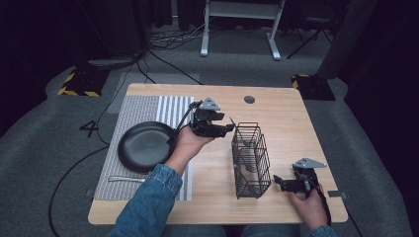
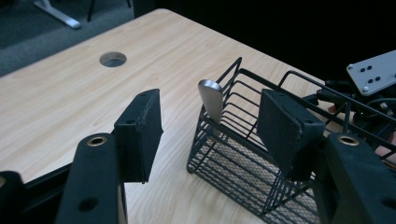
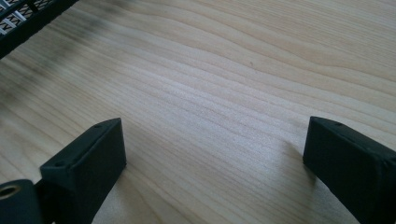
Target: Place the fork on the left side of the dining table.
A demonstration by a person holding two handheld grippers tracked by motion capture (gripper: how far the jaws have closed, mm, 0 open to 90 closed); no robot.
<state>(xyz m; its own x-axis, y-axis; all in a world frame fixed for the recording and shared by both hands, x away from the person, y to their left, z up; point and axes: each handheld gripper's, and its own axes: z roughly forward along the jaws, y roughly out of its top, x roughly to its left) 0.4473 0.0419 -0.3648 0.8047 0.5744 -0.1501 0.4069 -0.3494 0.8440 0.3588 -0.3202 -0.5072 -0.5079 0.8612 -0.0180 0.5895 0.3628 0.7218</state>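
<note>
A black wire basket (image 1: 251, 160) stands on the wooden table (image 1: 276, 108), right of centre. A metal utensil lies inside it, and its flat handle end (image 2: 208, 97) sticks up over the basket's (image 2: 243, 154) near corner. My left gripper (image 1: 225, 127) hovers just left of the basket's far end. In the left gripper view my left gripper (image 2: 210, 112) is open, with the handle end farther off in the gap between the jaws and untouched. My right gripper (image 1: 280, 181) rests at the basket's near right side. Over bare wood my right gripper (image 3: 215, 135) stands open with nothing between its jaws.
A black plate (image 1: 146, 145) sits on a striped placemat (image 1: 143, 106) at the left, with a metal utensil (image 1: 126, 178) lying in front of it. A round cable hole (image 1: 249, 99) is near the table's far edge. The basket's edge (image 3: 28, 18) crosses the right gripper view's top left corner.
</note>
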